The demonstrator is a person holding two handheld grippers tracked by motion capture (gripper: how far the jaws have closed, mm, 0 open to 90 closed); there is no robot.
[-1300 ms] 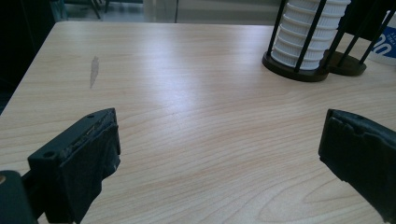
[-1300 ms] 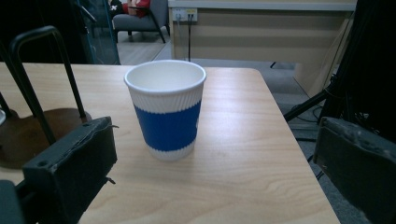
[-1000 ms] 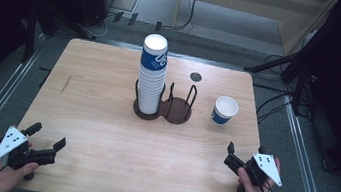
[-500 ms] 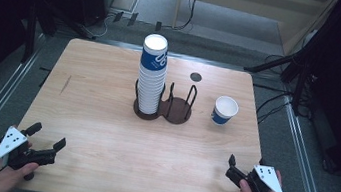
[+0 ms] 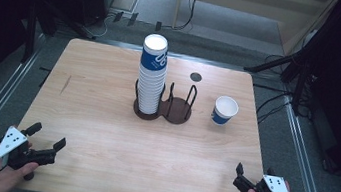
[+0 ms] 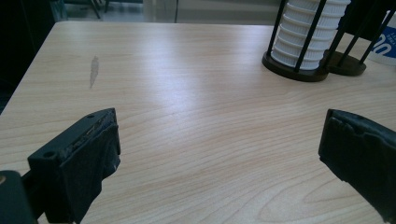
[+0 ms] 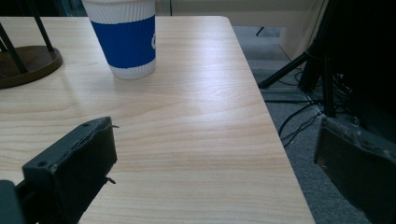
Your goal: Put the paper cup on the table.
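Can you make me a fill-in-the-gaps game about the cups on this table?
1. The tall stack of cups stands in the ____ ring of the dark holder.
2. The single cup is white and ____.
3. The left gripper holds ____.

Missing words: left; blue; nothing
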